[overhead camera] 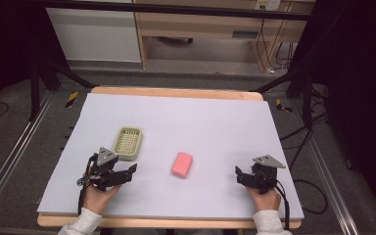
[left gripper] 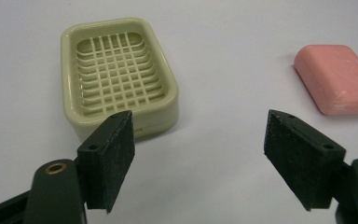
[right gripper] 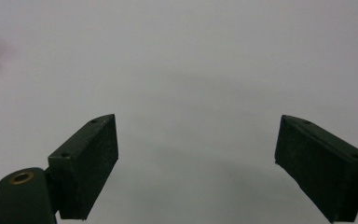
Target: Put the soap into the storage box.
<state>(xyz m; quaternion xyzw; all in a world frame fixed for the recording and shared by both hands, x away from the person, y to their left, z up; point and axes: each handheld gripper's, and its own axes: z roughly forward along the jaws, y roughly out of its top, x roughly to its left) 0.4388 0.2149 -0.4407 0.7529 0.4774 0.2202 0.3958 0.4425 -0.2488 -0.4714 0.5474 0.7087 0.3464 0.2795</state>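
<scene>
Left gripper view puts your two black pads nearest the lens, standing wide apart with nothing between them; your left gripper (left gripper: 198,158) is open over bare sheet. Just past the left pad sits the soap dish (left gripper: 119,77), upright, its slatted floor holding nothing. Farther off to the right lies the pink soap (left gripper: 338,77), flat on the sheet and well apart from the dish.

Judging from that layout, your work looks like getting the soap into the dish, and you are at the reach. Swing the open jaws right so the bar's short width falls between the pads, come down until the pads straddle its sides, and close squarely on the flat faces, since a bar of soap may slip if you pinch it at a rounded corner. Lift it clear before you carry it across, then lower it level inside the rim.

Right gripper view shows your right gripper (right gripper: 196,163) open too, pads wide over plain sheet, with a sliver of pink at the far left edge.

High view gives what neither of those does: both hands near the front edge of the table (overhead camera: 176,93), the left gripper (overhead camera: 133,169) just in front of the dish, the right gripper (overhead camera: 238,172) out to the side, and the soap between them, nearer the middle
</scene>
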